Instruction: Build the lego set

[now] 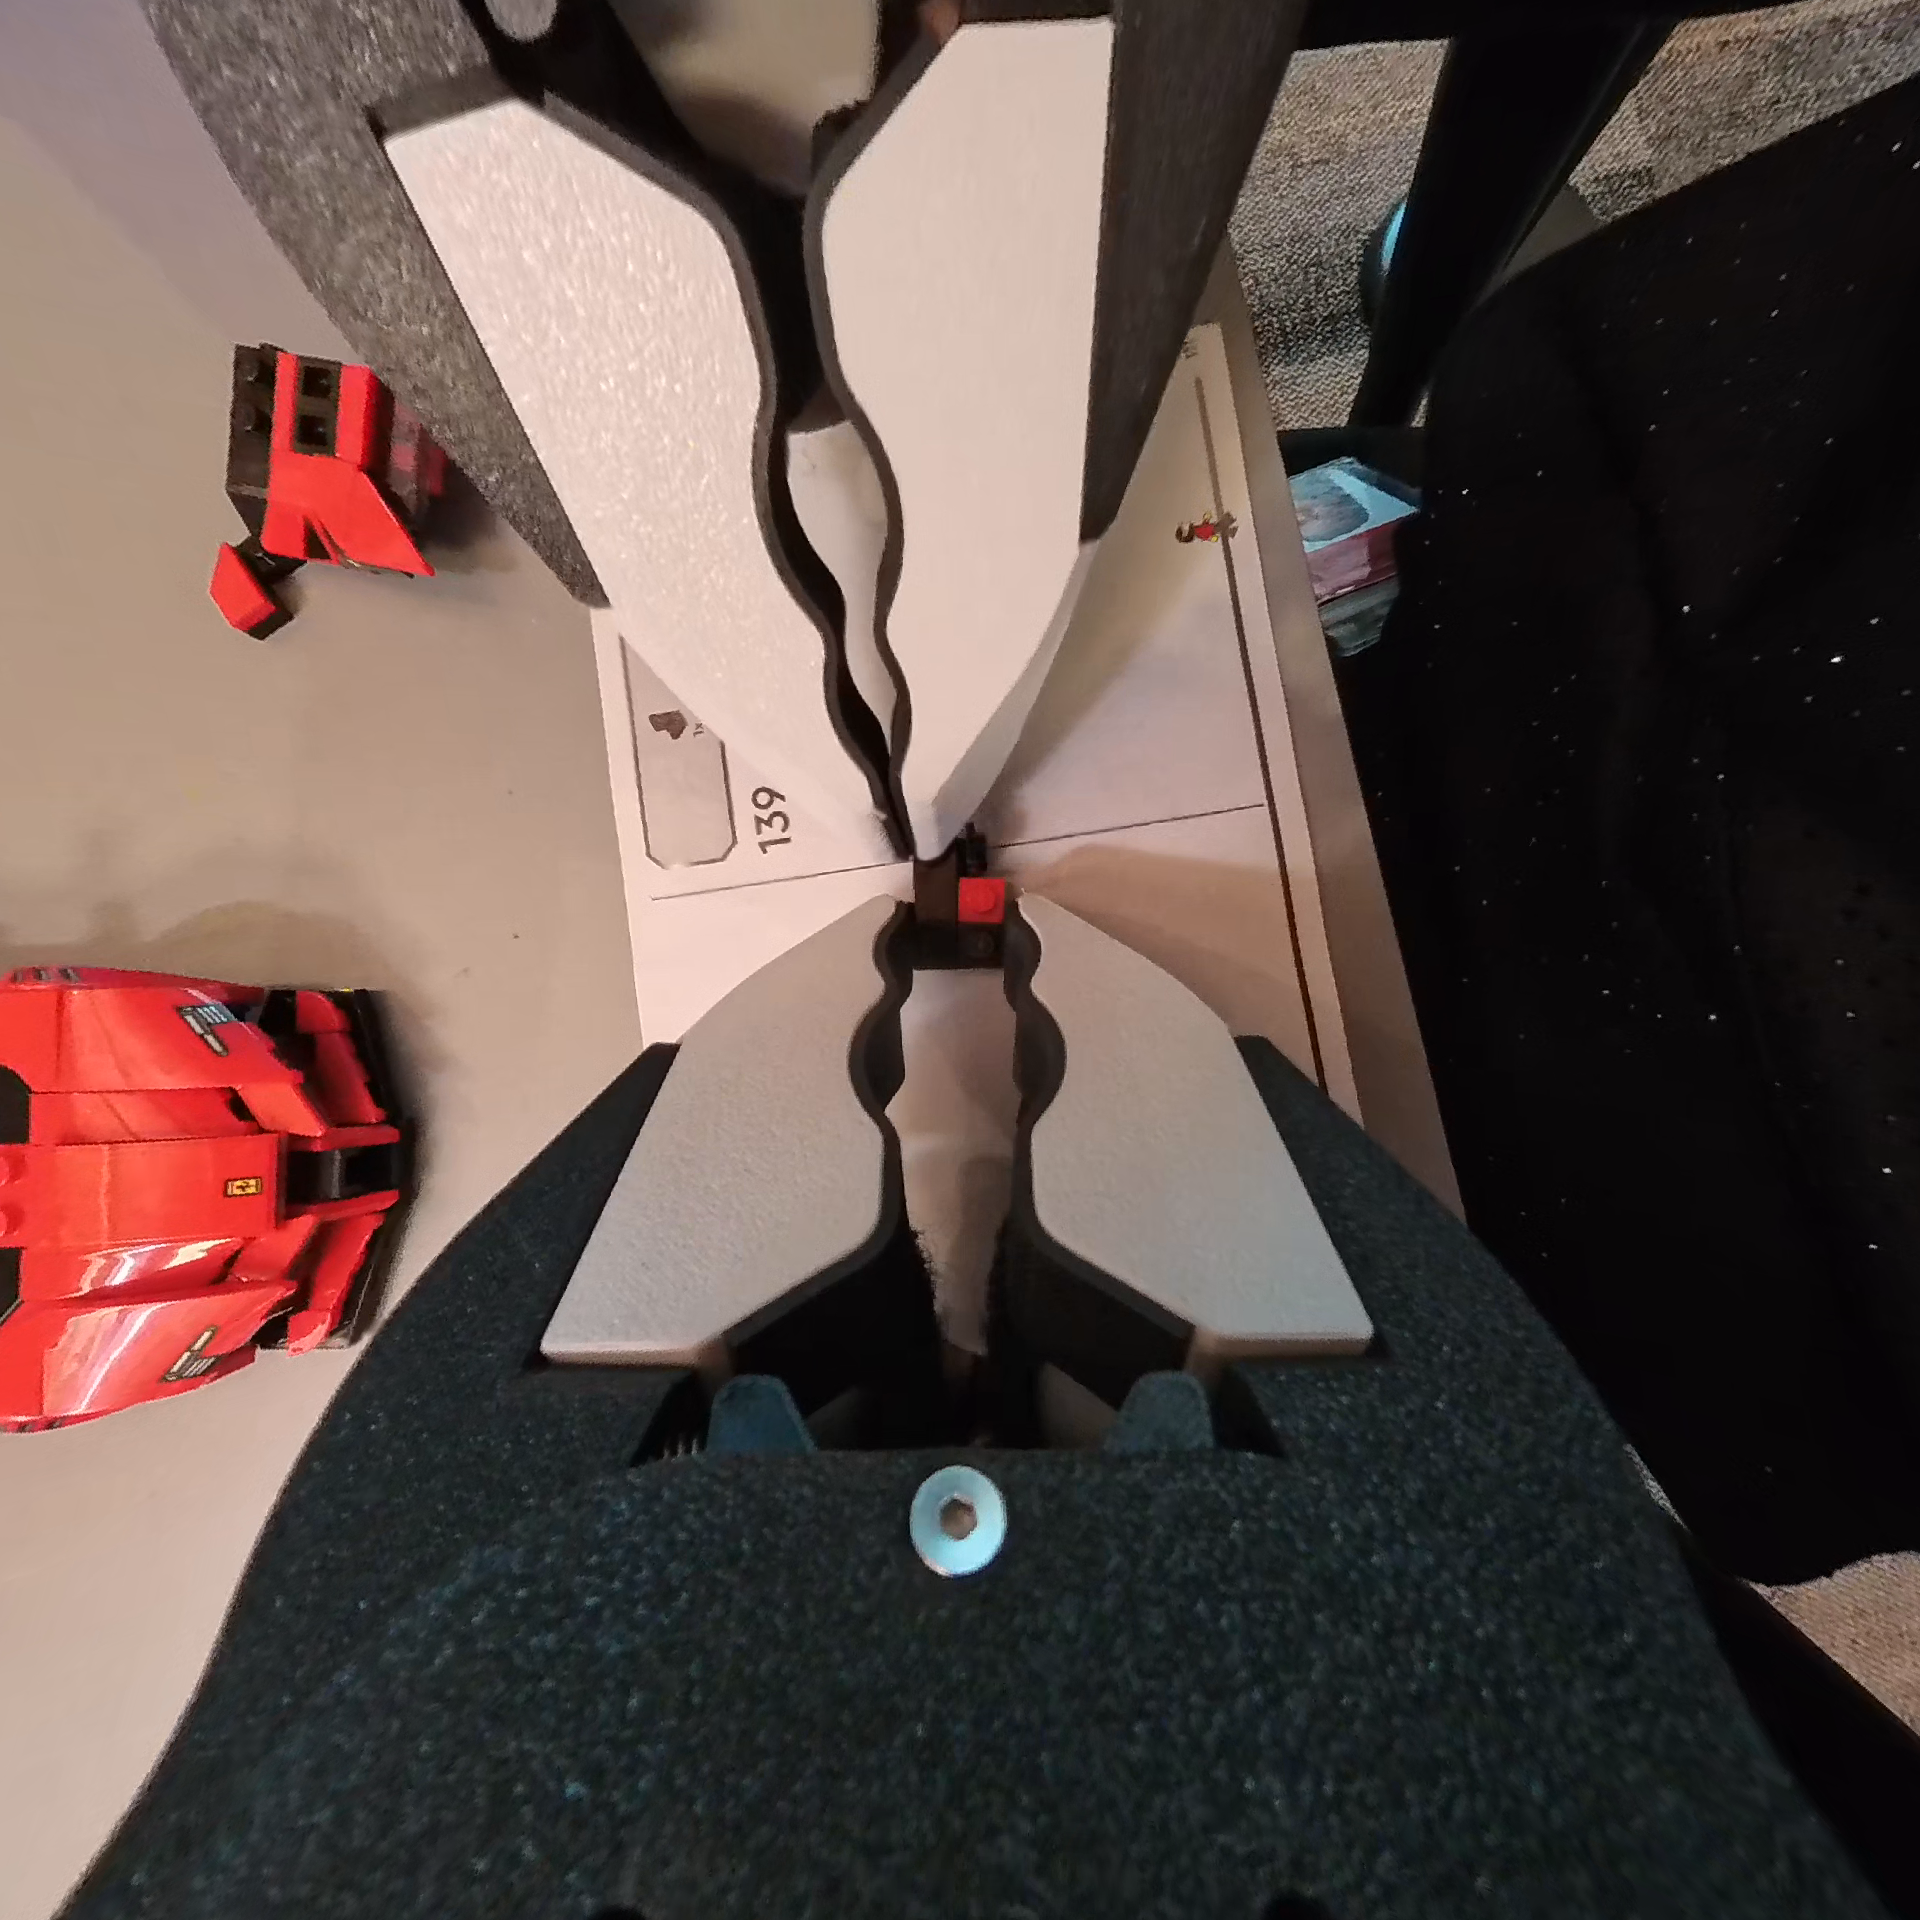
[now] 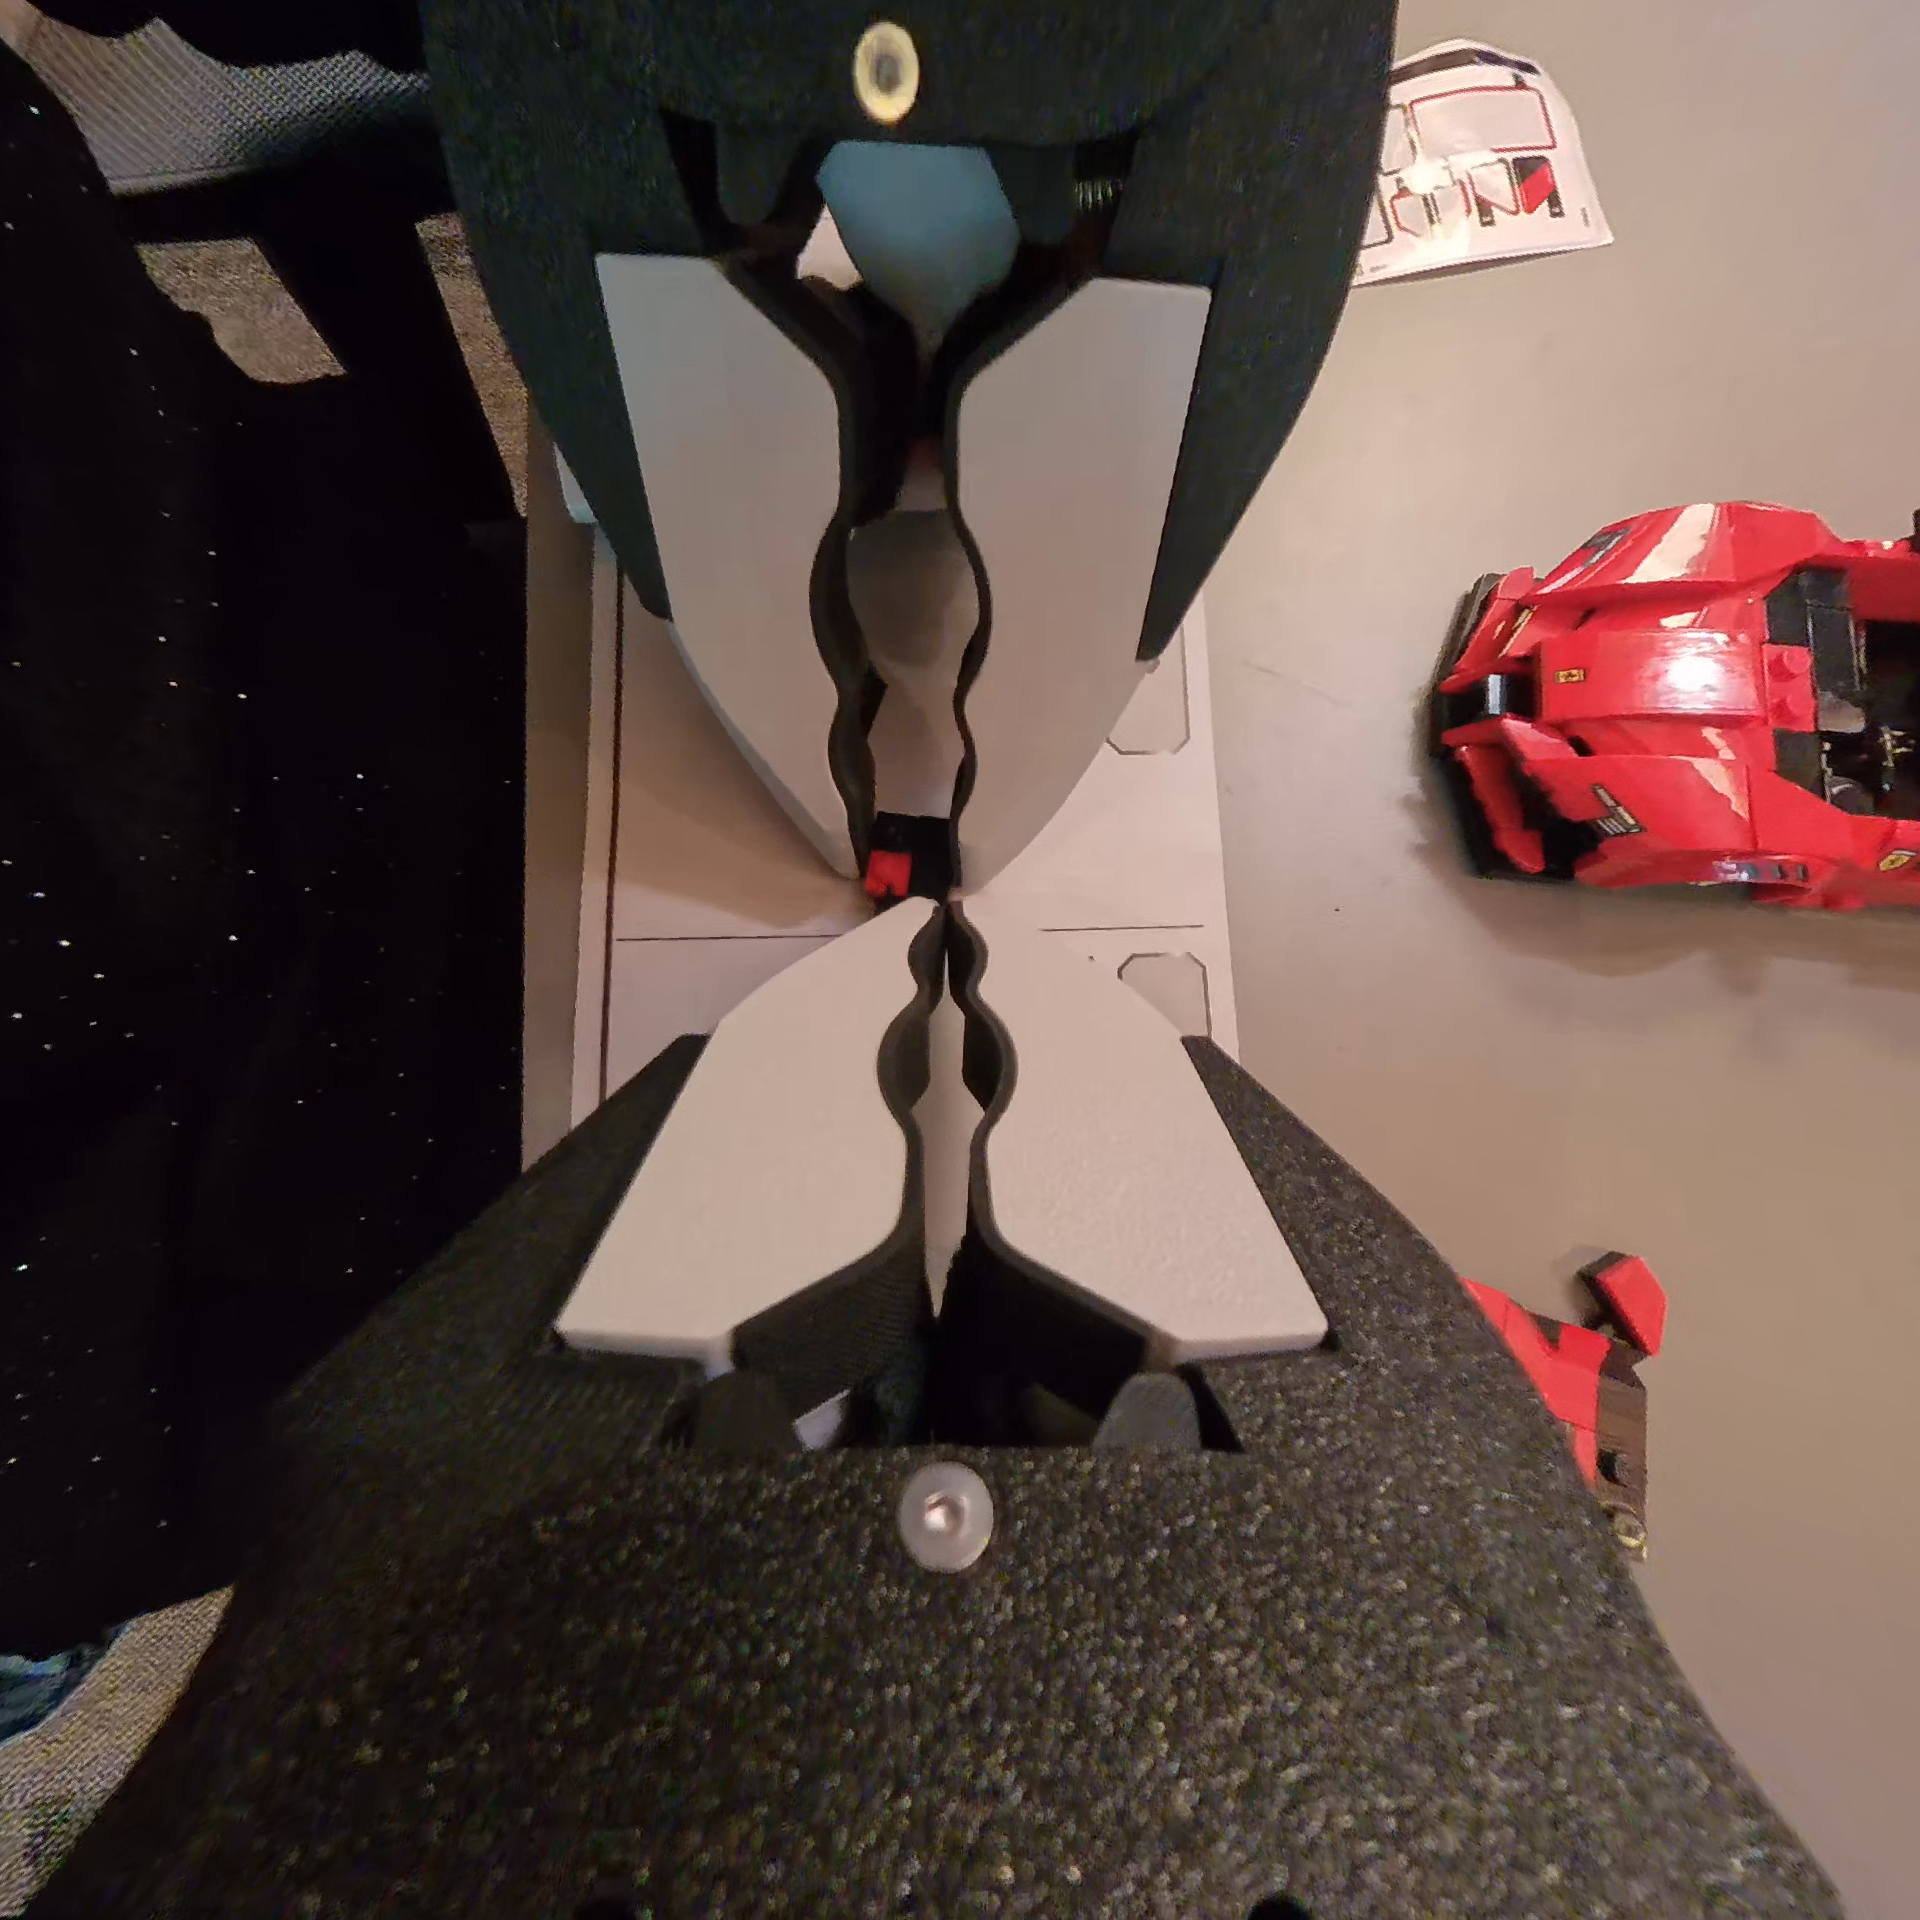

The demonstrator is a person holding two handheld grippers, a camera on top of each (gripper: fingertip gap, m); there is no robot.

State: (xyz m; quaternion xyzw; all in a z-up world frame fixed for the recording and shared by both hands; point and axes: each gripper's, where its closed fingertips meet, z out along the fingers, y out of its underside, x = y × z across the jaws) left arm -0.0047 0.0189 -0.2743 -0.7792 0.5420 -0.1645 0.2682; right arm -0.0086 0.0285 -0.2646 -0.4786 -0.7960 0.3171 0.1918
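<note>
Two grippers meet tip to tip over an open booklet [image 1: 1132, 727]. The left gripper [image 1: 958, 920] clamps a small red-and-black piece [image 1: 966, 914]. The right gripper [image 2: 943, 920] has its fingers pressed together. A red car [image 2: 1683, 717] sits nearby on the table [image 1: 312, 779].
</note>
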